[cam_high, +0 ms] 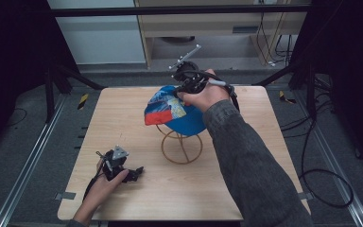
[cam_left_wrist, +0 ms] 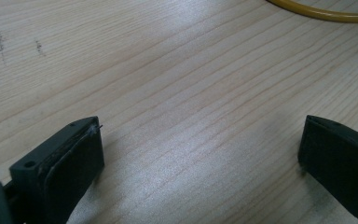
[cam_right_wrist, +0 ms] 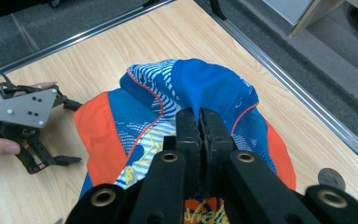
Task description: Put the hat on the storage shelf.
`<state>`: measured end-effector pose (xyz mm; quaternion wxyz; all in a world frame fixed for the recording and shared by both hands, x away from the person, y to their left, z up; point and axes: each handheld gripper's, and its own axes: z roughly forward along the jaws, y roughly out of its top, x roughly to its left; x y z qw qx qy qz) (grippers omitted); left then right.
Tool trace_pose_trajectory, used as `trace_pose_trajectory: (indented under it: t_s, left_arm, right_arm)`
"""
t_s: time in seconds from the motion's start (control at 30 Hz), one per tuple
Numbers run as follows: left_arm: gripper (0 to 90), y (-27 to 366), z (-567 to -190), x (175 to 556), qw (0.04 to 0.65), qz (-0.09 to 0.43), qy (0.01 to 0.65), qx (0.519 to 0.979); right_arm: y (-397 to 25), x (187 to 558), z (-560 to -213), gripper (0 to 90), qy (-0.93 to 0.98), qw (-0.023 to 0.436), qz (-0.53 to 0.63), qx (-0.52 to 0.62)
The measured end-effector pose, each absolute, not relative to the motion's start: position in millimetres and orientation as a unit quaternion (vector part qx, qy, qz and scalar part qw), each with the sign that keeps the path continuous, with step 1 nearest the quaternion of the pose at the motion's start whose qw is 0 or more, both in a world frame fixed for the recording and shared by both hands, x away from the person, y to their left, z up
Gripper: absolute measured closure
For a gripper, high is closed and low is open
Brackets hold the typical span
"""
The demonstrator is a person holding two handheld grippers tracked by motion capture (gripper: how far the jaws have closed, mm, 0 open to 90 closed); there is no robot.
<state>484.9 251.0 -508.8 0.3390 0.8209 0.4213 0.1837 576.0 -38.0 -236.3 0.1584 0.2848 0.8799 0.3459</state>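
Your right gripper (cam_right_wrist: 199,122) was clamped on a pinch of the blue cap's (cam_high: 177,111) crown, cap sitting on the wire stand (cam_high: 182,146) at centre frame in the high view. Left gripper (cam_high: 133,174) sat released, jaws wide apart, on the table (cam_high: 246,189) lower left. Risk: thin fabric pinch could slip, or a sideways pull could tip the light stand since nothing braced it.

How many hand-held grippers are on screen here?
2. The left hand-held gripper rests open on the table near the front-left. The right hand-held gripper is above the stand, pinching the cap.
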Motion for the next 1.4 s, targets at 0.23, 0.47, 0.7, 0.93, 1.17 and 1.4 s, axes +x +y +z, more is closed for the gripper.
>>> trace_pose_trajectory:
  t_s: [0.23,0.47,0.7,0.93,1.17,1.4]
  left_arm:
    - [0.0,251,-509,485,0.339,0.184,0.421,0.821]
    - [0.0,251,-509,485,0.339,0.183,0.421,0.821]
    - [0.0,251,-509,485,0.339,0.183,0.421,0.821]
    - [0.0,251,-509,485,0.339,0.183,0.421,0.821]
    - [0.0,251,-509,485,0.339,0.184,0.421,0.821]
    - [0.0,251,-509,484,0.338,0.183,0.42,0.822]
  right_arm:
    - [-39,576,-238,79.5,0.879,0.158,0.348,0.286]
    - [-39,573,-238,68.9,0.879,0.156,0.348,0.288]
    - [-41,569,-237,59.1,0.874,0.157,0.356,0.293]
    - [-42,565,-234,46.1,0.865,0.163,0.365,0.303]
    - [-45,560,-230,36.3,0.858,0.174,0.372,0.31]
    - [-49,556,-227,28.9,0.853,0.176,0.377,0.315]
